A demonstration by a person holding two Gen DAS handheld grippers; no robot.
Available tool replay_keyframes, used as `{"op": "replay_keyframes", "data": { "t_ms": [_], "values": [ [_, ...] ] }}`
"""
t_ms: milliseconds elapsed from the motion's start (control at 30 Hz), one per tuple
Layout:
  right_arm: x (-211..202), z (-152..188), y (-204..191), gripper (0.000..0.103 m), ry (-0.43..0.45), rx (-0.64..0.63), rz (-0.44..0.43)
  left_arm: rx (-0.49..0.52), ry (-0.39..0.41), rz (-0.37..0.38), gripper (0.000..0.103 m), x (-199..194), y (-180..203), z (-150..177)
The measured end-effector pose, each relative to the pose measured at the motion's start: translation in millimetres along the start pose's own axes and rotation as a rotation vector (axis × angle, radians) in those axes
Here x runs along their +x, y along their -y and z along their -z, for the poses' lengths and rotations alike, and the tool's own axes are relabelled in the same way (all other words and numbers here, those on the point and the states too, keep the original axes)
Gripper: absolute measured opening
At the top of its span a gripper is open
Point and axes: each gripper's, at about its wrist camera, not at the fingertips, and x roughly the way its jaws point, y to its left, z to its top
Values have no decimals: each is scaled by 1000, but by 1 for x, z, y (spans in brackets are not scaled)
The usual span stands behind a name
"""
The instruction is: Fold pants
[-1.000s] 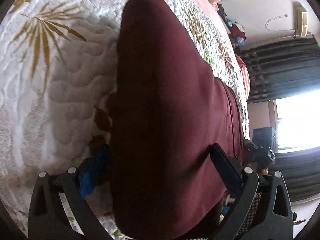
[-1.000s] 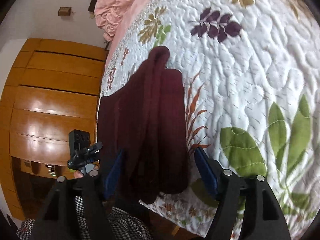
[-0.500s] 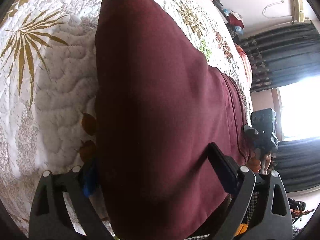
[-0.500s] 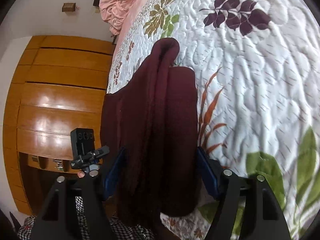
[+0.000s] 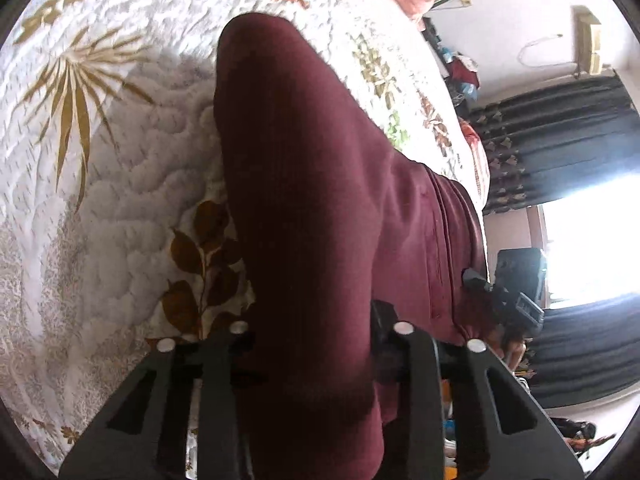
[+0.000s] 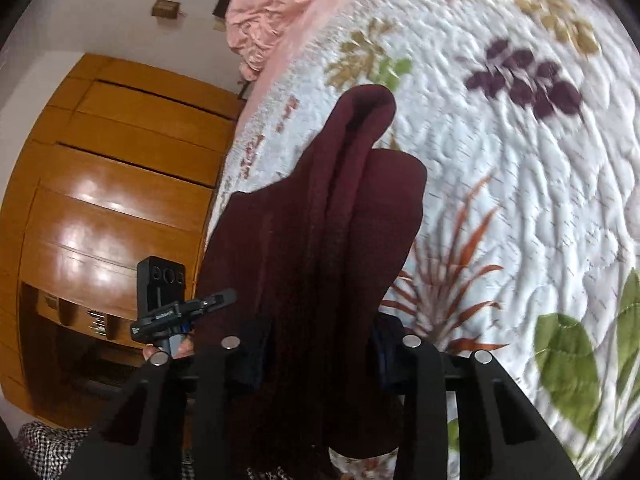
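Observation:
The dark maroon pants (image 5: 320, 184) lie folded lengthwise on the quilted bedspread (image 5: 120, 184), running away from me. My left gripper (image 5: 316, 332) is shut on the near end of the pants, the fabric bunched between its jaws. In the right wrist view the pants (image 6: 320, 220) show as several stacked layers, and my right gripper (image 6: 320, 344) is shut on their near end. The other gripper shows at the side in each view: the right gripper (image 5: 516, 300) and the left gripper (image 6: 168, 304).
The white floral bedspread (image 6: 520, 200) stretches beyond the pants. A pink blanket (image 6: 272, 12) lies at the bed's head. A wooden wardrobe (image 6: 100, 200) stands left of the bed. Dark curtains (image 5: 560, 152) and a bright window are on the right.
Both grippers have closed from wide open onto the near end of the pants. The fabric is now pinched narrower between the jaws.

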Motion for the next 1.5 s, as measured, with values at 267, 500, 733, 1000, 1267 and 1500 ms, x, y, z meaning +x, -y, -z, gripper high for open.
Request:
{"op": "replay_keyframes", "data": {
  "t_ms": [267, 500, 733, 1000, 1267, 1500],
  "values": [
    [-12, -10, -49, 38, 36, -112, 42, 9, 67, 61, 25, -15, 14, -2],
    [-6, -44, -74, 37, 51, -175, 69, 34, 129, 60, 25, -24, 28, -34],
    [12, -86, -79, 37, 60, -174, 69, 59, 178, 24, 25, -33, 32, -78],
    [48, -124, -58, 37, 49, -116, 99, 94, 179, -61, 25, -24, 19, -120],
    [74, -120, 1, 55, 38, 43, 189, 138, 162, -141, 57, -8, -11, -117],
    [53, -95, -7, 88, 108, -4, 307, 192, 251, -371, 94, -22, -6, -97]
  ]
}}
